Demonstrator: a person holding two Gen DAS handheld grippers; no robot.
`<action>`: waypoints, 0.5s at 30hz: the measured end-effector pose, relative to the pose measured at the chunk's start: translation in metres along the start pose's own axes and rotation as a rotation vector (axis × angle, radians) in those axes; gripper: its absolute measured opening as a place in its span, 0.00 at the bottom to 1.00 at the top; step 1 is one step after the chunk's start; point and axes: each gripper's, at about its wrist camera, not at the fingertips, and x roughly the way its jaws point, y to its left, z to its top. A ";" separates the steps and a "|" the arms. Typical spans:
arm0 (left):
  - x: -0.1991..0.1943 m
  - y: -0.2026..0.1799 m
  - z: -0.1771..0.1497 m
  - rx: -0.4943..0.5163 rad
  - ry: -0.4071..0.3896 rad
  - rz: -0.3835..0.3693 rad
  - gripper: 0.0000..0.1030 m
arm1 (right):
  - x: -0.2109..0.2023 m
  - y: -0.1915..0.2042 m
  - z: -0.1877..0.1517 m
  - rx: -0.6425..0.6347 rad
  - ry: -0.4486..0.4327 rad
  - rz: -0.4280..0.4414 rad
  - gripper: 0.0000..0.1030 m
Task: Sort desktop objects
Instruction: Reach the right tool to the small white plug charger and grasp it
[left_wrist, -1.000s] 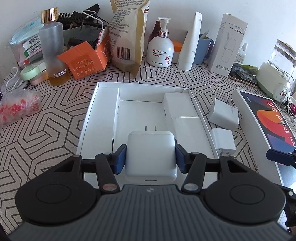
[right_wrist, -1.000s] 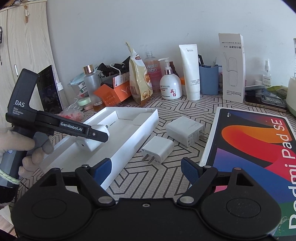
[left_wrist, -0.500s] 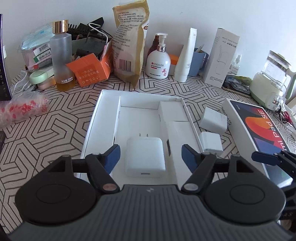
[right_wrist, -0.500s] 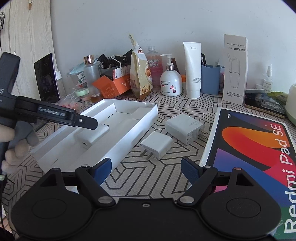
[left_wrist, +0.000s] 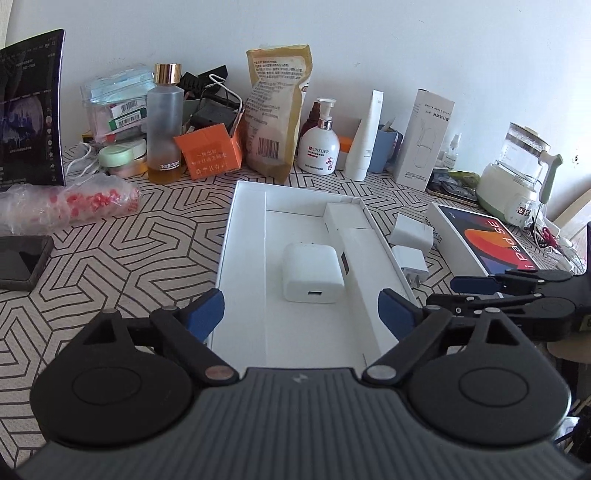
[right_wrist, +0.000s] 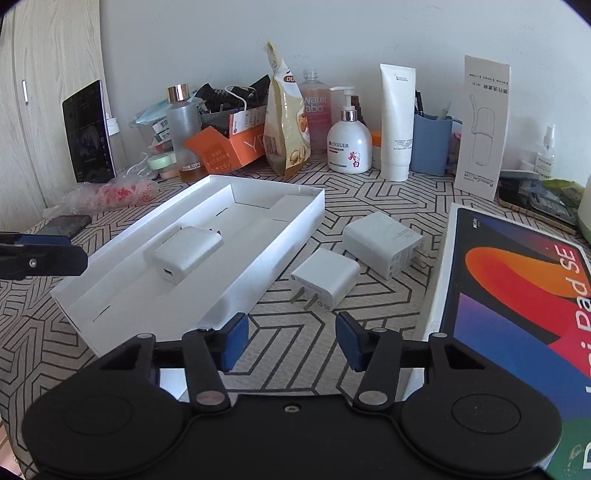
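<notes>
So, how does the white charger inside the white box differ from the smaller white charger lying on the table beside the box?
The charger in the box lies inside the white box, its port facing the cameras; the smaller charger lies outside on the patterned table. The charger in the box looks larger. The smaller charger's two prongs show plainly, pointing at the right gripper. Both are white, rounded blocks, and neither is gripped.

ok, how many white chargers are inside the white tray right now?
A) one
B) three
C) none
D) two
A: one white charger lies in the white tray, clear of the open left gripper; the small plug charger and the larger adapter block both sit on the patterned tabletop outside the tray.
</notes>
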 end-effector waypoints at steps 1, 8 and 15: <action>0.000 0.003 -0.001 -0.002 0.000 0.007 0.88 | -0.002 0.004 0.004 -0.014 -0.005 -0.005 0.52; -0.006 0.013 -0.006 0.019 -0.051 0.042 0.88 | -0.012 0.020 0.020 -0.068 -0.017 -0.018 0.52; -0.002 0.013 -0.005 0.018 -0.076 0.046 0.88 | 0.010 0.010 0.033 -0.101 0.063 -0.040 0.40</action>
